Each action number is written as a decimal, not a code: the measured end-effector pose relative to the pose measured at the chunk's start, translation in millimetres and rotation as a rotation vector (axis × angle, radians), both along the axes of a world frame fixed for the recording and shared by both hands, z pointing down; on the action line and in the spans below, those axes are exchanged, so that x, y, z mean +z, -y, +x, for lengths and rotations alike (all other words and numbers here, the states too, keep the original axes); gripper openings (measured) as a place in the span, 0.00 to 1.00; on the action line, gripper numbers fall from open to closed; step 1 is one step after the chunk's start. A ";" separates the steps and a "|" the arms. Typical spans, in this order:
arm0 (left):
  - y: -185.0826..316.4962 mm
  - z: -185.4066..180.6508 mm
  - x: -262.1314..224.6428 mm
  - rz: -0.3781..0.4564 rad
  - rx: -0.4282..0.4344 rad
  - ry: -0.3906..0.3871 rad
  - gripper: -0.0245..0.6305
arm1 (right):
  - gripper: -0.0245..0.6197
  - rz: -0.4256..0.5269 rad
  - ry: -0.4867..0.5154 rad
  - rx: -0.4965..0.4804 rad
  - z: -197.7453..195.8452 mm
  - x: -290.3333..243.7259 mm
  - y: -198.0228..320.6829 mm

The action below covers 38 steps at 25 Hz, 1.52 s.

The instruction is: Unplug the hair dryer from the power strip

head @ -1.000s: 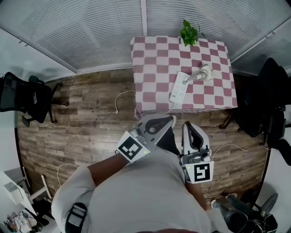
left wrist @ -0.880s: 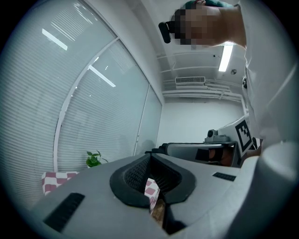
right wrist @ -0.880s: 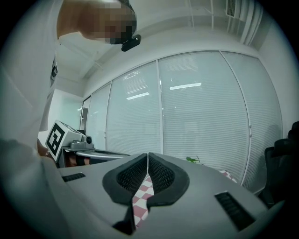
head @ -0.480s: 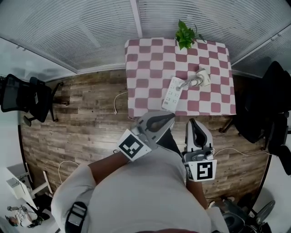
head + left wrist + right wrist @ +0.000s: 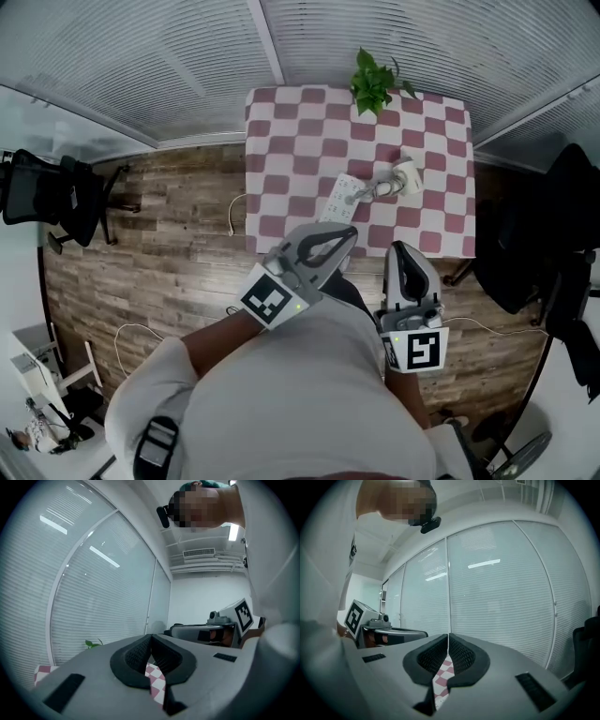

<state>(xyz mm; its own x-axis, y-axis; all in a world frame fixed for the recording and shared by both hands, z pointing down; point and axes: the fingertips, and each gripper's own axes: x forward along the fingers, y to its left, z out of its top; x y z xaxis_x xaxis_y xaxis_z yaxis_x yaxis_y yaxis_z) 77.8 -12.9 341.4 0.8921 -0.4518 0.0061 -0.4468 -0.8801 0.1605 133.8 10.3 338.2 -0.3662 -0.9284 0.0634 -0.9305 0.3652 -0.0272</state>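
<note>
A white power strip (image 5: 339, 198) lies on the red-and-white checked table (image 5: 291, 141) in the head view. A white hair dryer (image 5: 405, 174) rests just right of it, its cord running to the strip. Both grippers are held level in front of the table's near edge, apart from strip and dryer. My left gripper (image 5: 351, 236) (image 5: 151, 637) has its jaws together with nothing between them. My right gripper (image 5: 397, 247) (image 5: 448, 635) is likewise shut and empty. Through each gripper's jaws only a sliver of checked cloth shows.
A potted green plant (image 5: 373, 80) stands at the table's far edge. A black office chair (image 5: 47, 192) is at the left, and dark chairs (image 5: 534, 244) crowd the right. White cables (image 5: 234, 211) lie on the wooden floor. Blinds cover the windows behind the table.
The table with strip and dryer has come closer and shifted left in the head view as both grippers moved forward toward it. Both stay shut.
</note>
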 end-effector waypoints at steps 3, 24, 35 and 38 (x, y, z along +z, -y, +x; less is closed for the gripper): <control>13.0 7.7 -1.3 0.015 -0.036 0.009 0.08 | 0.09 0.000 -0.002 -0.035 7.9 -0.3 10.7; 45.0 3.3 41.7 0.048 0.020 0.198 0.08 | 0.09 -0.048 -0.013 -0.065 -6.1 24.6 54.9; 56.3 3.6 120.4 -0.048 0.079 0.284 0.08 | 0.09 -0.214 -0.025 -0.096 -21.5 109.1 65.6; 60.3 1.7 147.2 -0.091 0.084 0.323 0.08 | 0.10 -0.268 -0.038 -0.099 -21.0 137.7 69.5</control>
<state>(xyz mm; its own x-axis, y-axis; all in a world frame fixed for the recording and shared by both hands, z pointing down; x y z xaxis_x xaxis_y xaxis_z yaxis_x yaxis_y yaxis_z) 79.5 -73.2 488.5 0.8718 -0.3611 0.3309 -0.4136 -0.9047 0.1022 112.7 -59.2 476.0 -0.4469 -0.8365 0.3171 -0.8929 0.4388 -0.1009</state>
